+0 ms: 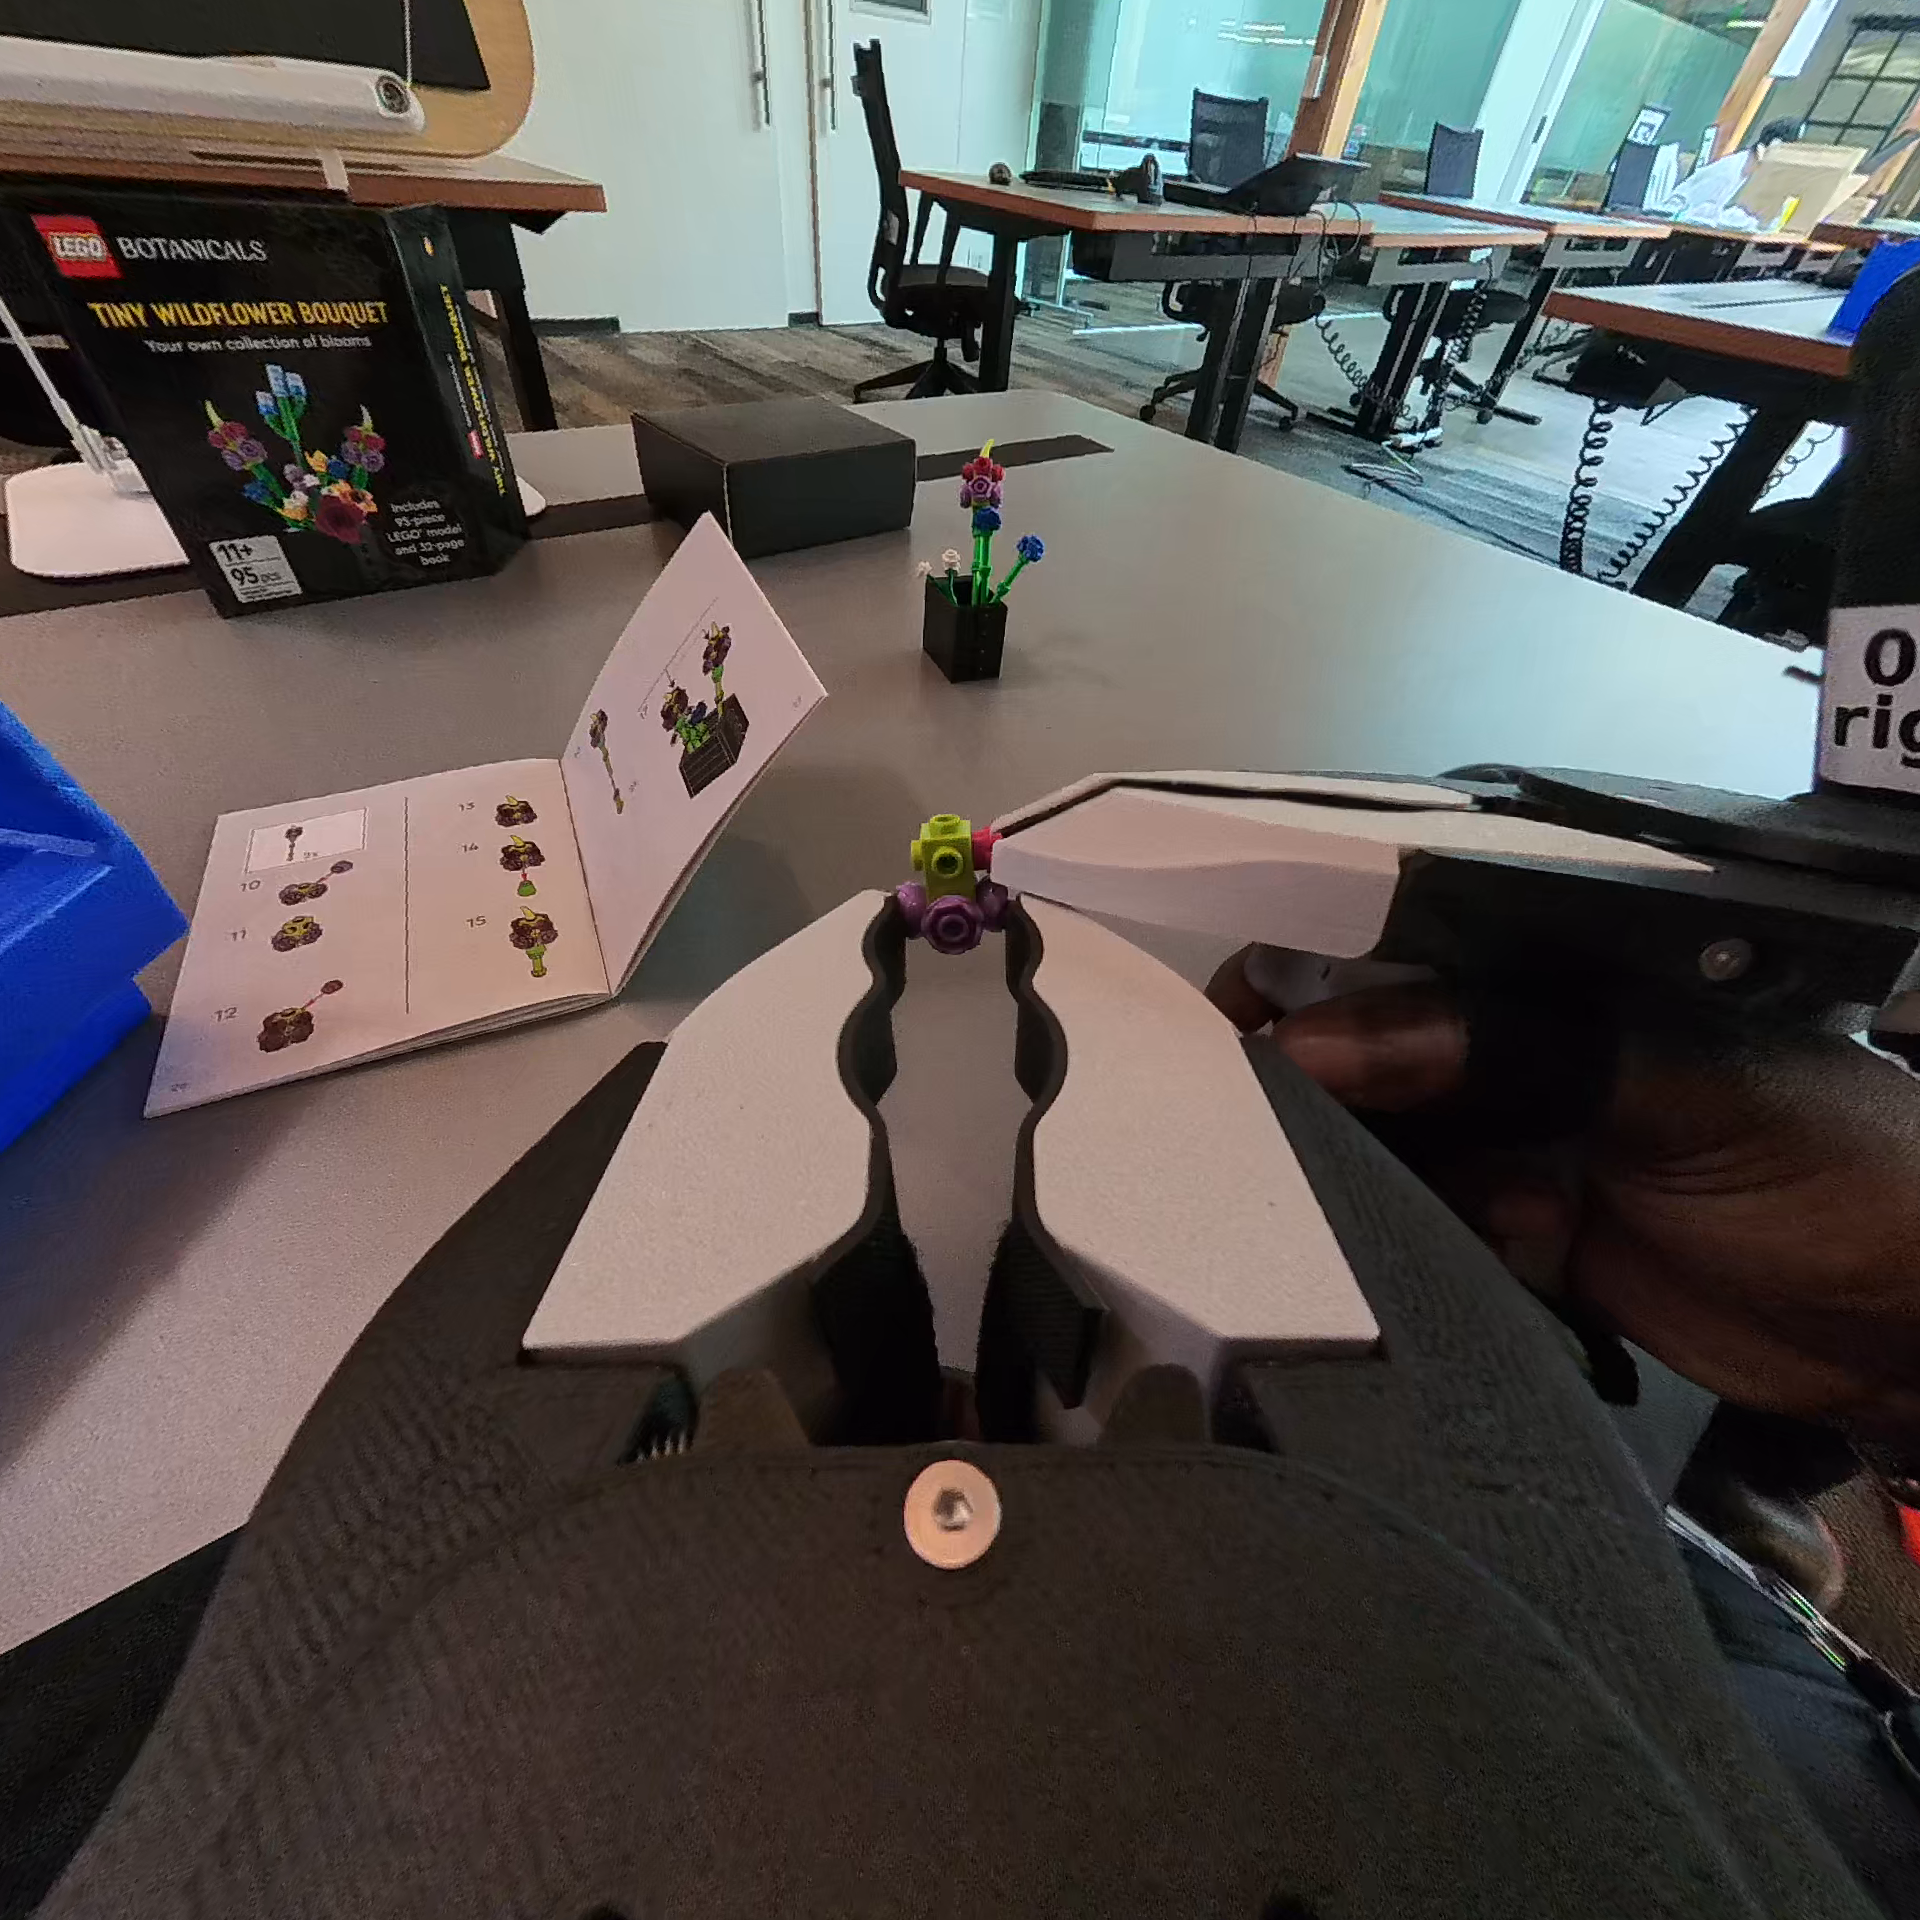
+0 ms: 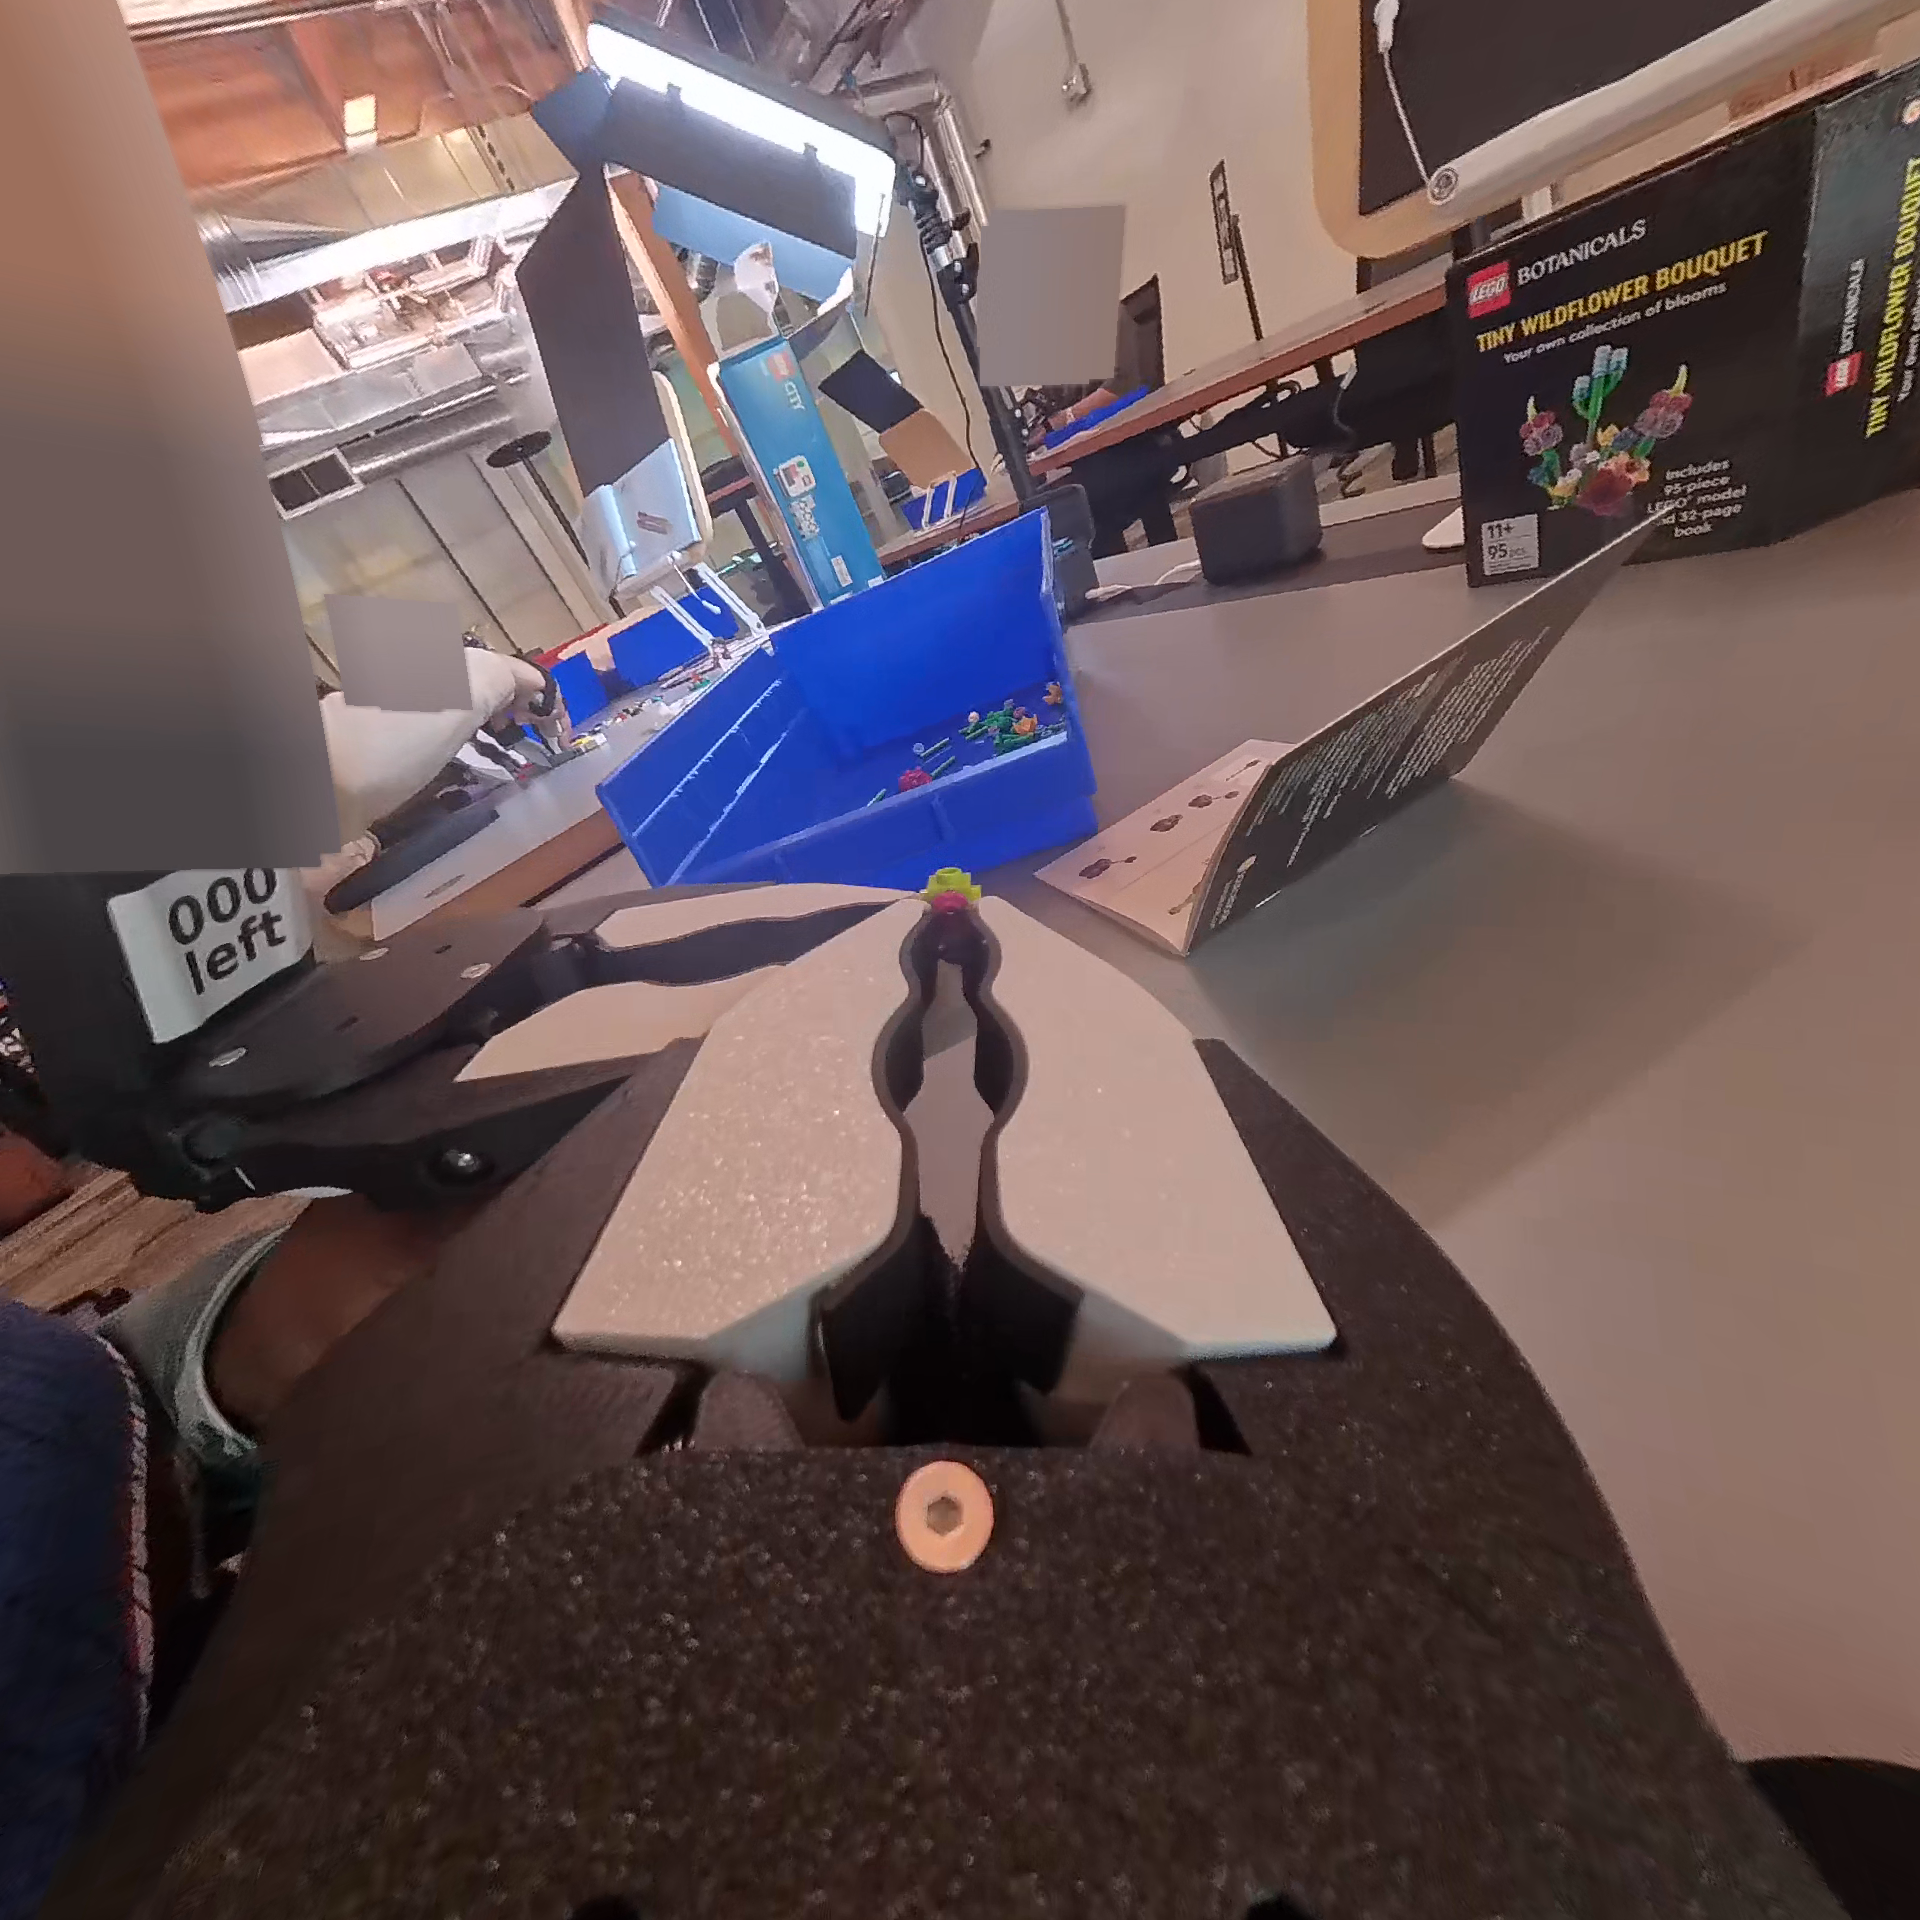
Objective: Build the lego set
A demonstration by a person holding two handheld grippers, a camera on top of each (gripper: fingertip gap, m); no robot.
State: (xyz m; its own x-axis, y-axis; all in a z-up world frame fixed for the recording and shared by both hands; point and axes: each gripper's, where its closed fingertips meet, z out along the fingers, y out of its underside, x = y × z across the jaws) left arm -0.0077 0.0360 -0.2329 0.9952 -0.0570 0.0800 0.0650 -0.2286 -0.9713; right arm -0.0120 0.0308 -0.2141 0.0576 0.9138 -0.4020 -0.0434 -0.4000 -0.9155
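Left wrist view shows my left gripper [image 1: 951, 914] clenched on the purple flower cluster [image 1: 952, 918], a lime stud brick [image 1: 943, 856] standing on it. From the right, my right gripper [image 2: 948, 914] pinches a small magenta piece [image 2: 947, 902] against that brick, above the bench [image 1: 1299, 644], with the open instruction booklet [image 1: 416, 914] to the left.

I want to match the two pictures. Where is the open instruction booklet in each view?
Left wrist view: booklet lies left of centre on the table, left of the gripper tips.
Right wrist view: booklet lies right of centre, seen from its back.
Shared landmark: the black set box behind it.
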